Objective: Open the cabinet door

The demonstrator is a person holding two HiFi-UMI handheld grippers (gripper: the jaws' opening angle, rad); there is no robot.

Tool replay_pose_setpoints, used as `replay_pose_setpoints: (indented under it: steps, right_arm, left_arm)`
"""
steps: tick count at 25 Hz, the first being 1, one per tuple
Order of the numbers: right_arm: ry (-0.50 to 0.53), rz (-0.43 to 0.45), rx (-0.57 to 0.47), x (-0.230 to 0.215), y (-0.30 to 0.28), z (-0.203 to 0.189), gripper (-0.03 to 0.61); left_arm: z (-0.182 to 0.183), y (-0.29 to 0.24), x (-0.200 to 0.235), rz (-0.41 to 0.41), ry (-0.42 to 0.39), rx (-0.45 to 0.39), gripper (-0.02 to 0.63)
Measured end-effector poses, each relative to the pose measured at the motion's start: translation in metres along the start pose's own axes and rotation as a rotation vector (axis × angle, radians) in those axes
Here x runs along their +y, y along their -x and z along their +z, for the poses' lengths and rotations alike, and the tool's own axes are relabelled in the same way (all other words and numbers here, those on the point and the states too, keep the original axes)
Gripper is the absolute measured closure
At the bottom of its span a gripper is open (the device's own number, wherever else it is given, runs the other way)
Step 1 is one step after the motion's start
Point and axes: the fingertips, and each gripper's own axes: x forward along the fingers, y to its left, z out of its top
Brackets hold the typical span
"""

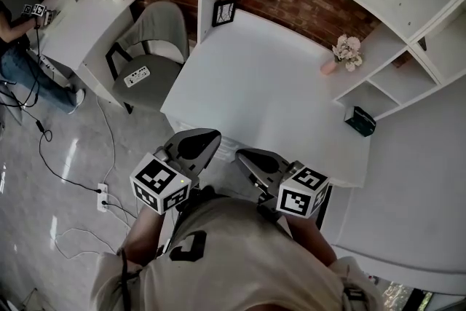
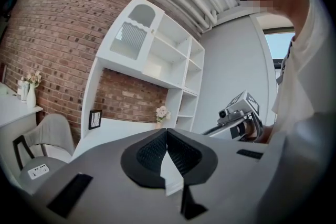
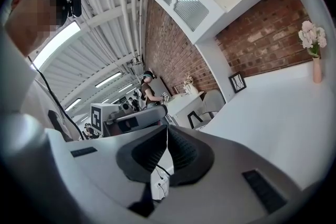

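The left tool (image 2: pixel 166 132) and right tool (image 3: pixel 167 128) are each pinched shut on nothing, side by side at the near edge of the white bench (image 1: pixel 269 84). The cabinet door (image 2: pixel 134 34) is closed, high above and ahead of both tools, well apart from them.

Left hand-held gripper (image 1: pixel 202 142) jaws together, empty, right hand-held gripper (image 1: pixel 249 157) closed, empty, side by side

No legible text, labels, brands or numbers anywhere
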Motion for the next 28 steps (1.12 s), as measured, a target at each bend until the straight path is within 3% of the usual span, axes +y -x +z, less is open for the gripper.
replay_pose_setpoints:
  steps: [17, 22, 28]
  right_arm:
    - [0.012, -0.034, -0.007, -0.023, -0.036, 0.02, 0.551]
    - [0.029, -0.062, -0.056, -0.056, -0.031, 0.049, 0.551]
    - [0.13, -0.062, -0.107, -0.099, -0.018, 0.105, 0.551]
  left_arm:
    - [-0.005, 0.004, 0.045, 0.029, 0.039, 0.004, 0.597]
    - [-0.004, -0.002, 0.05, 0.069, 0.042, 0.004, 0.597]
    - [-0.001, -0.025, 0.055, 0.129, 0.03, 0.041, 0.597]
